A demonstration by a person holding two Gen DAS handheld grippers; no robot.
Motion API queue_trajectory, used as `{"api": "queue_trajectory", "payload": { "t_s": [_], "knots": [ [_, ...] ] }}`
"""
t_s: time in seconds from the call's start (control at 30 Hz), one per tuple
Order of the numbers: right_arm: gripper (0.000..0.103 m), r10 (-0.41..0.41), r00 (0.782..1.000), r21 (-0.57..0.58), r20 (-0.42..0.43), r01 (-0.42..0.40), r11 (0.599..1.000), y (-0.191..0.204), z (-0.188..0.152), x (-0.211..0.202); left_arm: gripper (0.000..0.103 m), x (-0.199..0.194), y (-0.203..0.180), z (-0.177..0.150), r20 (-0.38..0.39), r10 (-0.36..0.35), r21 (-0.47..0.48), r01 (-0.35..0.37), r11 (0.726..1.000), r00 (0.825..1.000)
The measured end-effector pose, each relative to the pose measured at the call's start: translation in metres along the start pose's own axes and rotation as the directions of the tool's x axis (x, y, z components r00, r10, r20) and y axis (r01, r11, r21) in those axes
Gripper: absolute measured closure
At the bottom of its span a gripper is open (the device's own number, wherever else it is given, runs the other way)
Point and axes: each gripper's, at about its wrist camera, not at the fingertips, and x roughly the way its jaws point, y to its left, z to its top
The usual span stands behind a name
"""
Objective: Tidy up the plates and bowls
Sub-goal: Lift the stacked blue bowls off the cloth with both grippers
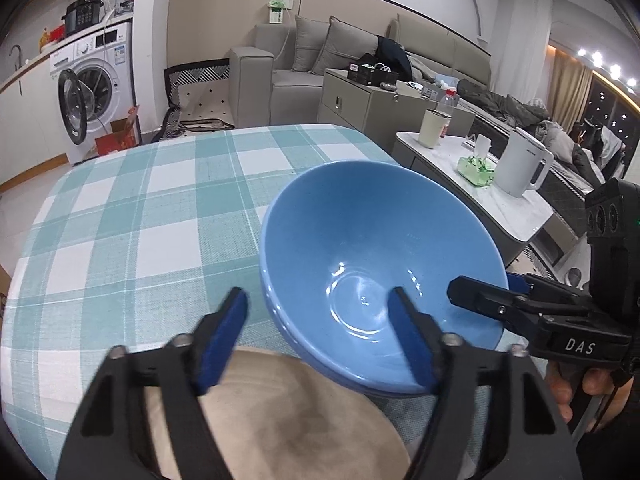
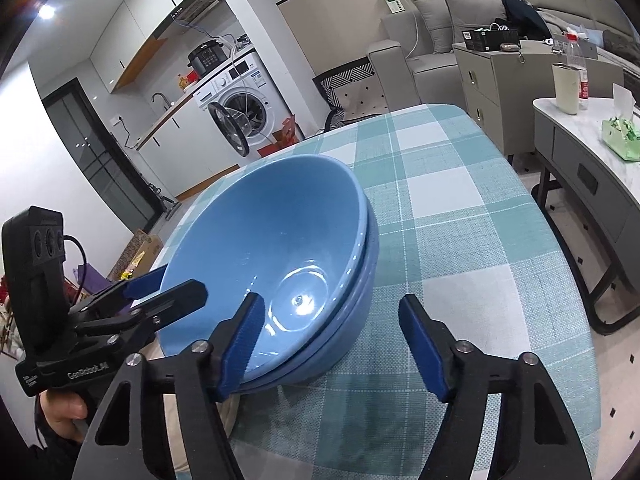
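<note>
Two blue bowls (image 1: 372, 264) sit nested, one inside the other, on the bench (image 1: 132, 208), which is covered by a teal-and-white checked cloth. The stack stands toward the near edge of the bench, and its near side appears to overlap the rim of a beige plate (image 1: 288, 416) lying at that edge. The left hand-held gripper (image 1: 320, 340) straddles the near-left rim of the stack: one blue pad is inside the upper bowl, the other outside, and the jaws stand apart with a clear gap to the outer pad. The right hand-held gripper (image 2: 332, 348) straddles the near-right rim in the same way, one pad inside the bowl, the other outside over the cloth, also not pressing. Whether the inner pads touch the bowl wall cannot be told. A hand (image 2: 66, 408) grips the left handle. Beyond the bench stand a washing machine (image 1: 94, 80), a grey sofa (image 1: 304, 64) and a low table with a white kettle (image 1: 522, 162).
</note>
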Motion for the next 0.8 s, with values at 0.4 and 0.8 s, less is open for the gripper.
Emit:
{"api": "queue_trajectory", "payload": {
  "t_s": [0.4,0.8],
  "knots": [
    [0.05,-0.009,1.0,-0.026,0.002,0.009,1.0,0.012,0.0,0.0,0.057,-0.001,0.0,-0.002,-0.005,0.029,0.001,-0.029,1.0,1.0],
    [0.052,-0.041,0.999,-0.04,0.011,0.042,0.998,0.015,-0.001,-0.003,0.059,-0.001,-0.003,-0.002,-0.004,0.056,0.026,-0.056,0.998,0.998]
  ]
}}
